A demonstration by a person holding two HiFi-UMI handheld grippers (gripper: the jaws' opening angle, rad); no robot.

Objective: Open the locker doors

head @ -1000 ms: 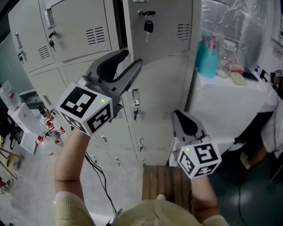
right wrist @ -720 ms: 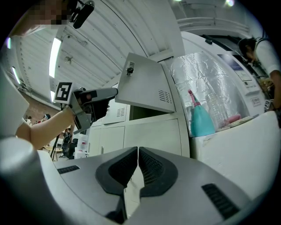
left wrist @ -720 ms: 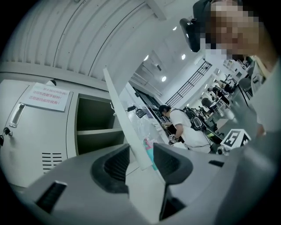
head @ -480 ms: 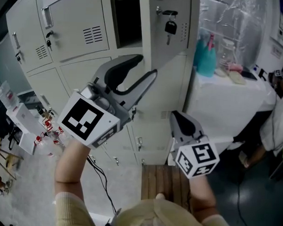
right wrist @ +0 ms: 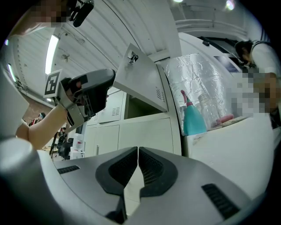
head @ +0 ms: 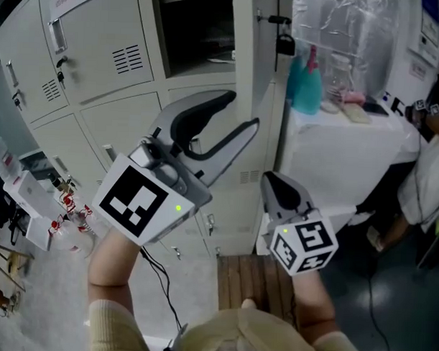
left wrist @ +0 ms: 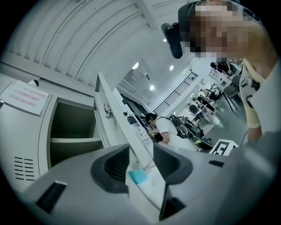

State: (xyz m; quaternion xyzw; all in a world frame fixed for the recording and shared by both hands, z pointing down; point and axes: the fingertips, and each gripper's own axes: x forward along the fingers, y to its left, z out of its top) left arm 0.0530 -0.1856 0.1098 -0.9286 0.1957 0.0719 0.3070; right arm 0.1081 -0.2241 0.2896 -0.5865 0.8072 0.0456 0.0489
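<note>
Holding its jaws well apart, the left gripper [head: 245, 111] grips nothing. The free edge of the locker door [head: 261, 43] lines up in the gap between them, and I cannot tell whether either pad touches it. The right gripper [head: 271, 177] hangs below the door with its jaws closed together and empty.

A second ago the door stood only slightly ajar. Now it has swung out wide with the left gripper following its edge, and the compartment [head: 196, 33] beside it is fully exposed. I judge this locker as good as open. The doors [head: 95, 44] left of and below the open door remain shut, so most of the task is left.

The left gripper view alone shows the door [left wrist: 116, 118] edge-on, running down into the gap between the jaws, with a bare shelf [left wrist: 72, 140] in the compartment left of it. Only the head view shows the key [head: 285, 44] hanging from the door's lock. The right gripper view shows that gripper's [right wrist: 138, 151] jaws meeting, the left gripper [right wrist: 88, 94] at the door's lower corner, and a teal bottle [right wrist: 193, 118] right of the door.
</note>
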